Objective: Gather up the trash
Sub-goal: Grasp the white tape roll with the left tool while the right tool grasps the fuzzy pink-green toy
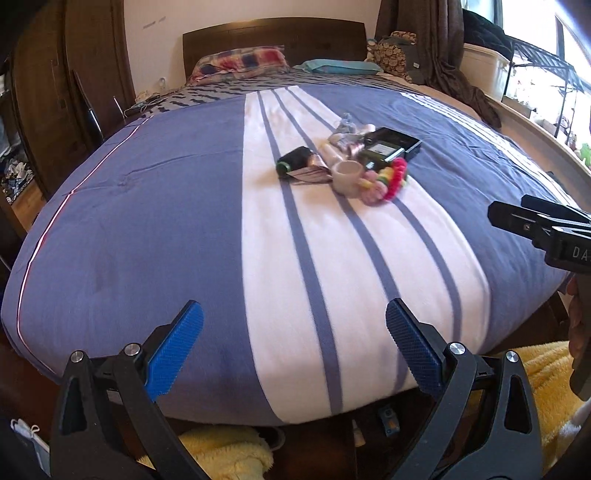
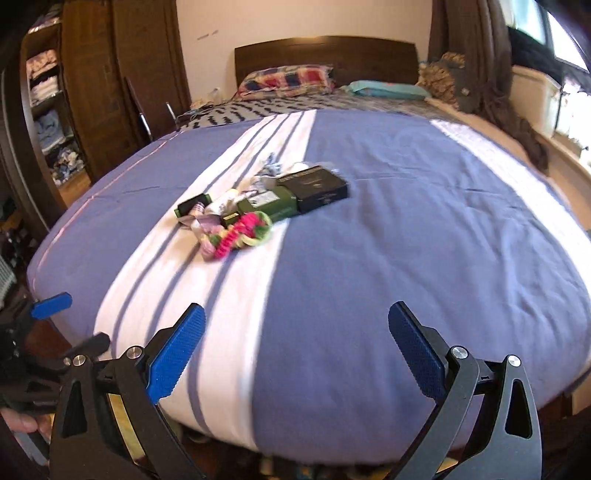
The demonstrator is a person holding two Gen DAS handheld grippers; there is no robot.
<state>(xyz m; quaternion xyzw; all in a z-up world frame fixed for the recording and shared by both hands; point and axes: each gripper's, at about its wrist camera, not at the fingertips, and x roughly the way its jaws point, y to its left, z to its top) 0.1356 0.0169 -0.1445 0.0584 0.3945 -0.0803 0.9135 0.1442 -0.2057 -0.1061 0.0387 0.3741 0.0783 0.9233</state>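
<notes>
Left wrist view: both hand-held grippers, left [image 1: 294,347] and right [image 2: 296,349], spread apart and empty; trash pile [image 1: 347,160] mid-frame on bed [image 1: 147,206]. Risk: clustered items snag, scattering neighbours.

A bed [image 1: 147,221] fills the room, under a blue blanket [image 2: 424,240] with a white band and thin blue stripes. At the far end stands a dark wooden headboard [image 1: 273,35], with a plaid pillow [image 1: 240,62] on the left and a teal pillow [image 1: 340,66] on the right. A brown wardrobe [image 2: 110,92] stands far left. A brown curtain [image 1: 450,55] hangs far right, beside a bright window [image 1: 535,40]. A yellow fleece [image 1: 221,450] lies on the floor, near.
</notes>
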